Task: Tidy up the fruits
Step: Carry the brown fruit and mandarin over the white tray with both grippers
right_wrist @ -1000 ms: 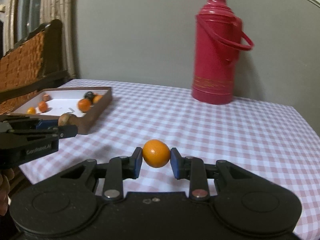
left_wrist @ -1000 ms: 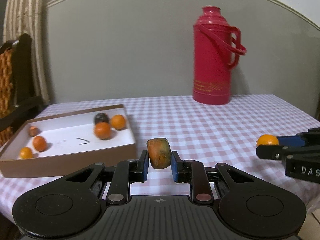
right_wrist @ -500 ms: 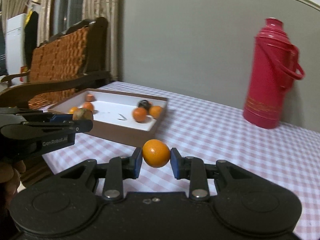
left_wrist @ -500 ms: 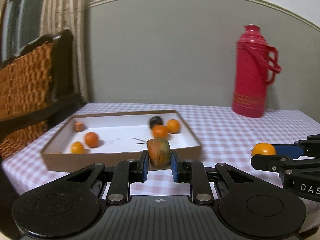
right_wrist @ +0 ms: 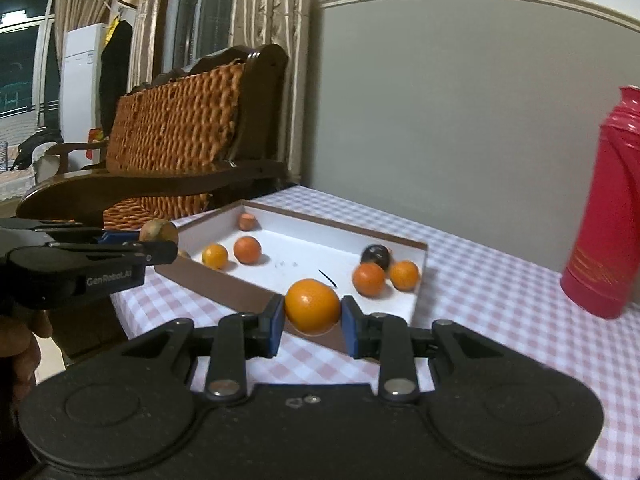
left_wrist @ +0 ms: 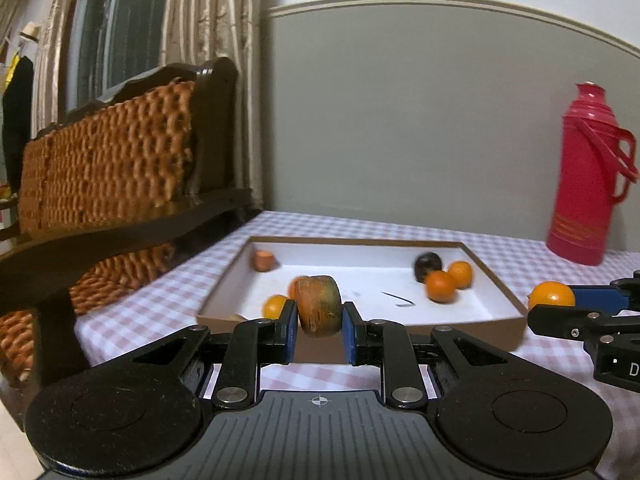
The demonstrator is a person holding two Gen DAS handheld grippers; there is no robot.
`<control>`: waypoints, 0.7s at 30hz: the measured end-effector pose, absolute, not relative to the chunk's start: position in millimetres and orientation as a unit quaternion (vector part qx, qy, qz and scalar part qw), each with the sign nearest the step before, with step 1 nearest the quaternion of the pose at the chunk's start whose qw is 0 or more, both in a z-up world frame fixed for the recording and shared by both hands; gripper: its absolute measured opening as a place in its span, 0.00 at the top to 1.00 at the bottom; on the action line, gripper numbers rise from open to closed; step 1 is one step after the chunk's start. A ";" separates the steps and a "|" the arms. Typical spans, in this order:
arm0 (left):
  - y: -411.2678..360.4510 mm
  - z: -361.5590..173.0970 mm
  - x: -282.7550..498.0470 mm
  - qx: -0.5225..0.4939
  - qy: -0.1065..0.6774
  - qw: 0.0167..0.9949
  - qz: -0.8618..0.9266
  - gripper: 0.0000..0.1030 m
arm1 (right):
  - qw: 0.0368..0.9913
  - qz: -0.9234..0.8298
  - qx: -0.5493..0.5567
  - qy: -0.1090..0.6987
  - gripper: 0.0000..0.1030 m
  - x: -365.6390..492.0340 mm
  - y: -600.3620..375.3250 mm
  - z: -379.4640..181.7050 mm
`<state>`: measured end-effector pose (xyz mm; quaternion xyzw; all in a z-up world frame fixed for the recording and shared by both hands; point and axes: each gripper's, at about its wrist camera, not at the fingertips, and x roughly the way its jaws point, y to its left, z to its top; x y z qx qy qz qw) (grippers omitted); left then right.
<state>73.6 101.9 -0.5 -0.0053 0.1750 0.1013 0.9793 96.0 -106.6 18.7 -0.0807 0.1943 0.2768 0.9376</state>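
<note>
At the far left stands a dark wooden chair with an orange woven wicker back (left_wrist: 108, 152), close against the table covered by a pink and white checked cloth (left_wrist: 400, 228). On the cloth lies a shallow brown cardboard box with a white inside (left_wrist: 360, 258). In the box are six small fruits: a brownish one in the far left corner, two orange ones near the front left, and at the right a dark round fruit touching two orange ones.

The left gripper (left_wrist: 319, 320) is clenched on a mottled orange and green fruit (left_wrist: 320, 306), held in front of the box's near wall. The right gripper (right_wrist: 312, 316) is grasping a smooth round orange fruit (right_wrist: 312, 306), also before the near wall. At the far right, a tall red plastic thermos flask (left_wrist: 586, 176) stands upright on the cloth.
</note>
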 end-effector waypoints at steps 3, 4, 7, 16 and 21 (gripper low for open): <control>114.0 1.0 80.4 -0.005 0.172 0.979 0.108 0.77 | 0.937 0.281 -0.084 0.188 0.79 104.3 -95.4 20.4; 117.4 1.6 82.7 -0.004 0.170 0.979 0.111 0.77 | 0.938 0.281 -0.086 0.185 0.79 106.6 -93.4 21.0; 129.3 2.7 92.3 -0.010 0.170 0.978 0.121 0.78 | 0.939 0.279 -0.087 0.178 0.79 117.9 -85.9 23.5; 141.1 6.4 124.5 -0.012 0.163 0.979 0.123 0.77 | 0.948 0.263 -0.078 0.164 0.79 158.6 -83.2 29.4; 144.4 9.6 146.5 -0.013 0.165 0.978 0.124 0.77 | 0.951 0.255 -0.072 0.160 0.79 179.7 -84.5 29.9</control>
